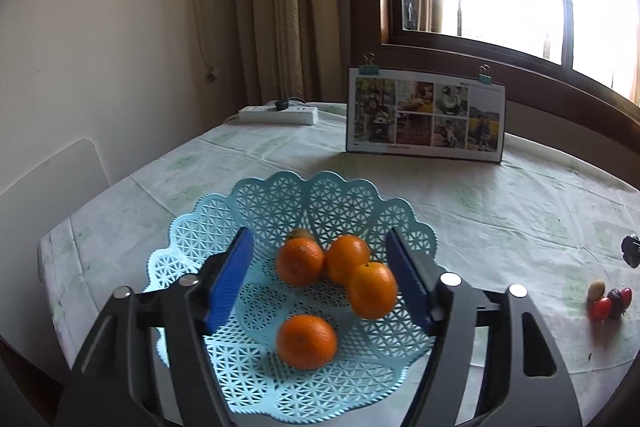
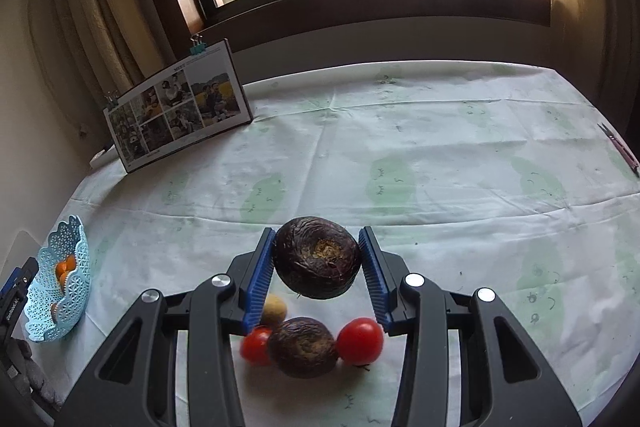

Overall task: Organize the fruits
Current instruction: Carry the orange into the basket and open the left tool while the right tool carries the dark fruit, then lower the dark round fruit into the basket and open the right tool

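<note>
My left gripper [image 1: 319, 235] hangs open over a light blue lattice basket [image 1: 224, 227]. In the basket lie several oranges [image 1: 306, 341], and one orange [image 1: 373, 290] is close to the right pad. A brownish fruit [image 1: 301, 233] peeks out behind them. My right gripper [image 2: 318, 233] is shut on a dark purple wrinkled fruit [image 2: 317, 261], held just above the tablecloth. Under it lie a second dark fruit [image 2: 302, 347], two red tomatoes [image 2: 360, 341] and a small yellowish fruit [image 2: 275, 308]. The same loose pile [image 1: 608, 301] shows at the right of the left wrist view.
A photo board [image 1: 426, 115] with binder clips stands at the back of the table, with a white power strip [image 1: 278, 115] to its left. The basket [image 2: 60, 279] sits far left of the right gripper. A pink tool [image 2: 622, 147] lies near the right edge. A pale chair back [image 1: 52, 183] stands at the left.
</note>
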The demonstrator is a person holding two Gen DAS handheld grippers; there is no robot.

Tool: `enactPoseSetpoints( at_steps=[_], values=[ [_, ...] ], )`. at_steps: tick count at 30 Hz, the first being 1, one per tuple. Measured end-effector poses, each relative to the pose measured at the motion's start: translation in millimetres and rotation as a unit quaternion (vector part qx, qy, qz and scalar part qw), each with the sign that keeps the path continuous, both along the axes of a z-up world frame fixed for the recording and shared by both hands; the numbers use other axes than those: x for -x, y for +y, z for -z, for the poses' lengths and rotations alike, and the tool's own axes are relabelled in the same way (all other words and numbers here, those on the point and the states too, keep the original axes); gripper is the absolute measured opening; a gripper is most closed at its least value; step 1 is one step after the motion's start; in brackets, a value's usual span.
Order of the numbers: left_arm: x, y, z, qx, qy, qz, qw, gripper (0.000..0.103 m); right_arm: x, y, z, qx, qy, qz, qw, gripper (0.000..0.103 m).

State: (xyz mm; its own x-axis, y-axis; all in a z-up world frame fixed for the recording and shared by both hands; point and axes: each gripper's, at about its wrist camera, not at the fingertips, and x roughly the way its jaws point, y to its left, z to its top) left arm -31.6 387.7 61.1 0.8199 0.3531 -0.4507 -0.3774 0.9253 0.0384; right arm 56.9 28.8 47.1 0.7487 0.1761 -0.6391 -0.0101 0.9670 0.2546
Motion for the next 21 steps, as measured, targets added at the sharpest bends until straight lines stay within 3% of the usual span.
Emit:
enactPoseSetpoints(
  at_steps=[3,8,14,21],
  values=[
    [2,7,1,0.004,0.001,-0.005,1.0000,0.076,3,16,-5,-0.005,-0.003,-0.018,1.000,0.043],
    [7,19,0,0.000,-0.010,-0.025,0.9996,0.097,7,51,-17,-0.013,-0.012,-0.057,0.998,0.043],
    [13,34,1,-0.001,-0.016,-0.042,0.9990,0.099,11,110,-28,-0.019,-0.018,-0.127,0.992,0.043],
    [21,54,6,0.009,-0.013,-0.058,0.9982,0.099,17,187,-32,-0.030,-0.009,-0.220,0.975,0.043]
  ],
)
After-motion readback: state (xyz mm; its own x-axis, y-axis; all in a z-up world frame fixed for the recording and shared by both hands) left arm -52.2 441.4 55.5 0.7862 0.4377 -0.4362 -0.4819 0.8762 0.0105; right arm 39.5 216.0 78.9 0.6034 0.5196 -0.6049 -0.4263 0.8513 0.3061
